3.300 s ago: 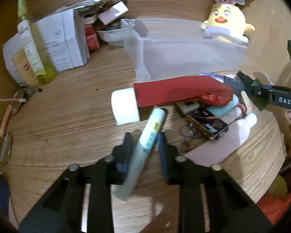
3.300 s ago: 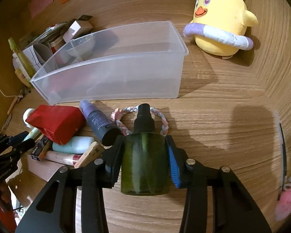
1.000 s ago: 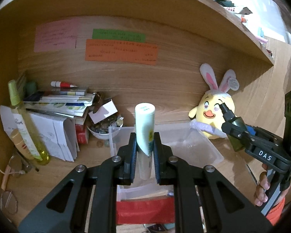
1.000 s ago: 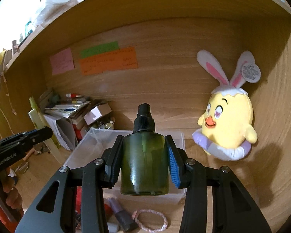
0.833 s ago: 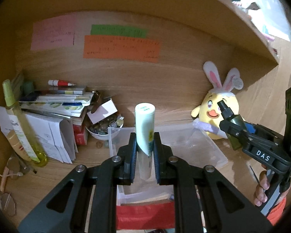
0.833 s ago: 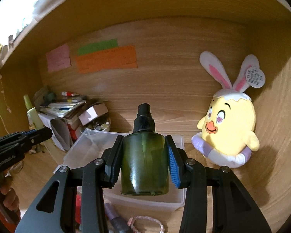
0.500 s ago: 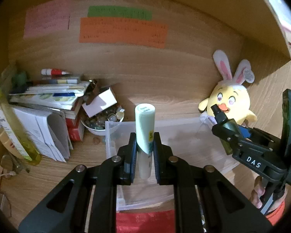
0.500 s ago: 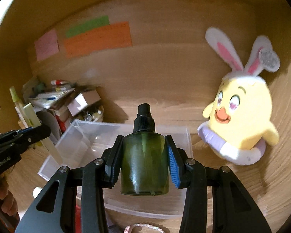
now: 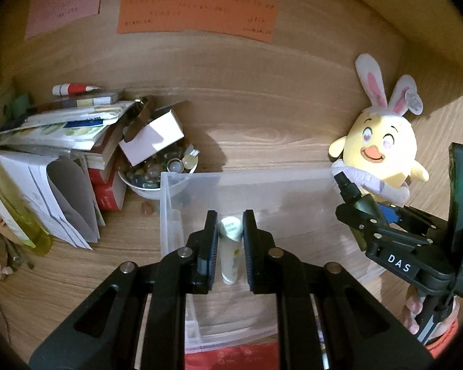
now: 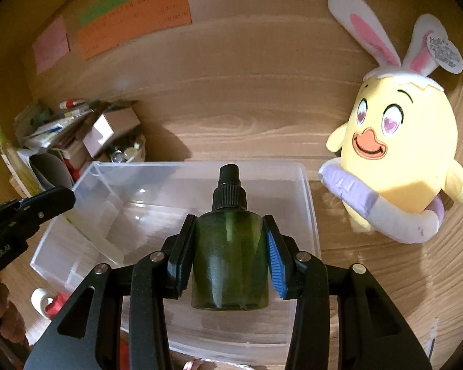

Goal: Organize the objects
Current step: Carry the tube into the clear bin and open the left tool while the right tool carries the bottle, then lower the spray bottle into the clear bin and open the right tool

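Clear plastic bin (image 10: 308, 203): destination. Pale tube (image 9: 230, 246) stands inside it between the parted left gripper (image 9: 230, 246) jaws. Right gripper (image 10: 230, 246) clamps the green spray bottle (image 10: 230, 259) above the bin; advice: lower upright, then release.

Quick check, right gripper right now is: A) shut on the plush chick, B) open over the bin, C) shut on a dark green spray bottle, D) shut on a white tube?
C: the right gripper has both pads pressed against the sides of the dark green spray bottle, held upright above the clear plastic bin.
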`<act>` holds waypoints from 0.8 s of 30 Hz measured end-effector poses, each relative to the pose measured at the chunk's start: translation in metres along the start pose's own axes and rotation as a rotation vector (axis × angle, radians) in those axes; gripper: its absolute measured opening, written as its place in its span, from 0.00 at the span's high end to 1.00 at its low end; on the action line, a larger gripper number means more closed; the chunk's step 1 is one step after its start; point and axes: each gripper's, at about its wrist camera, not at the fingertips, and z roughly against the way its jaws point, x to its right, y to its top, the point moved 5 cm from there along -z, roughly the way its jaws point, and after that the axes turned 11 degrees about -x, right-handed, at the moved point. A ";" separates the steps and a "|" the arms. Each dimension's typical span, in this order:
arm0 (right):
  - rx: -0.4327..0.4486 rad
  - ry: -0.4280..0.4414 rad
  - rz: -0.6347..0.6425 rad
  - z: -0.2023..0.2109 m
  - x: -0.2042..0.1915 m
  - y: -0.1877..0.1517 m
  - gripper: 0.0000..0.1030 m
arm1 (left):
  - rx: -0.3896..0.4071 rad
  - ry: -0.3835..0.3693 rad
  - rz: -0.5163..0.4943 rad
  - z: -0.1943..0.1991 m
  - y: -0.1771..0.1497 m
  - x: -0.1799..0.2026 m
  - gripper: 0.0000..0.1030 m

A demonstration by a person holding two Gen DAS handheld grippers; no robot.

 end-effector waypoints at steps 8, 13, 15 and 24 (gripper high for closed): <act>-0.052 -0.007 0.035 -0.015 -0.010 -0.005 0.63 | -0.057 -0.003 0.027 -0.015 -0.002 -0.007 0.86; -0.090 -0.008 0.062 -0.024 -0.015 -0.007 0.63 | -0.076 -0.006 0.015 -0.018 -0.005 -0.002 0.69; -0.101 -0.009 0.070 -0.026 -0.016 -0.008 0.63 | -0.072 -0.004 0.006 -0.017 -0.005 0.001 0.65; -0.126 -0.009 0.083 -0.031 -0.021 -0.013 0.63 | -0.071 -0.015 0.004 -0.012 -0.006 0.002 0.49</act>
